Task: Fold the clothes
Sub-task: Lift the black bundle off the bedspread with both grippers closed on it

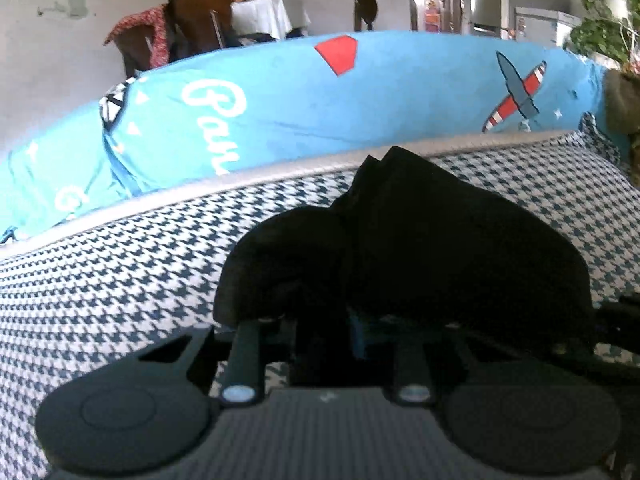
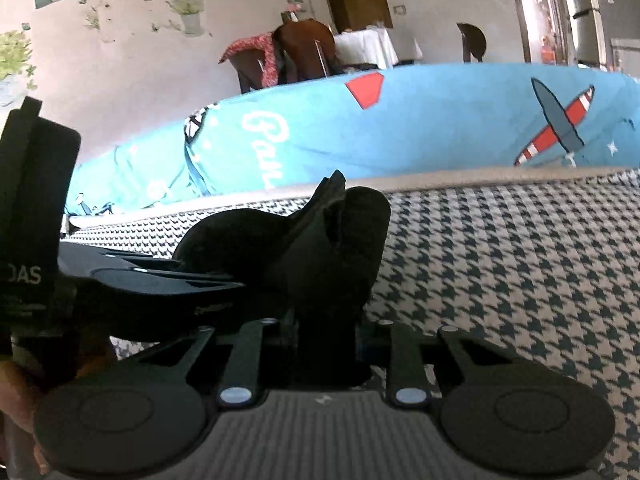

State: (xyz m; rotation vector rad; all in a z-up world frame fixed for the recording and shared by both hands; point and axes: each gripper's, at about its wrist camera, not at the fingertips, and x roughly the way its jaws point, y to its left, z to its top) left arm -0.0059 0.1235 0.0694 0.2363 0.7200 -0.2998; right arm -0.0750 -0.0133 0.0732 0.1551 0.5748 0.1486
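- A black garment (image 1: 420, 240) lies bunched on a houndstooth cover (image 1: 120, 272), close in front of both cameras.
- The left gripper (image 1: 320, 316) is held low and nearly level over the cover, pointing toward a blue cushion (image 1: 320, 100) printed with a plane.
- Its fingers are hidden under the heaped cloth; they look drawn together on the garment, with fabric draped over them.
- In the right wrist view, the right gripper (image 2: 324, 312) is also low and level, fingers closed around a raised fold of the garment (image 2: 328, 248).
- The left tool's dark body (image 2: 40, 220) shows just to the left of that fold, so the two grippers sit side by side.
- Part of a hand (image 2: 16, 400) shows at the lower left edge.
- Behind the cushion are chairs (image 1: 192, 20) and a white-clothed table (image 1: 260, 16).
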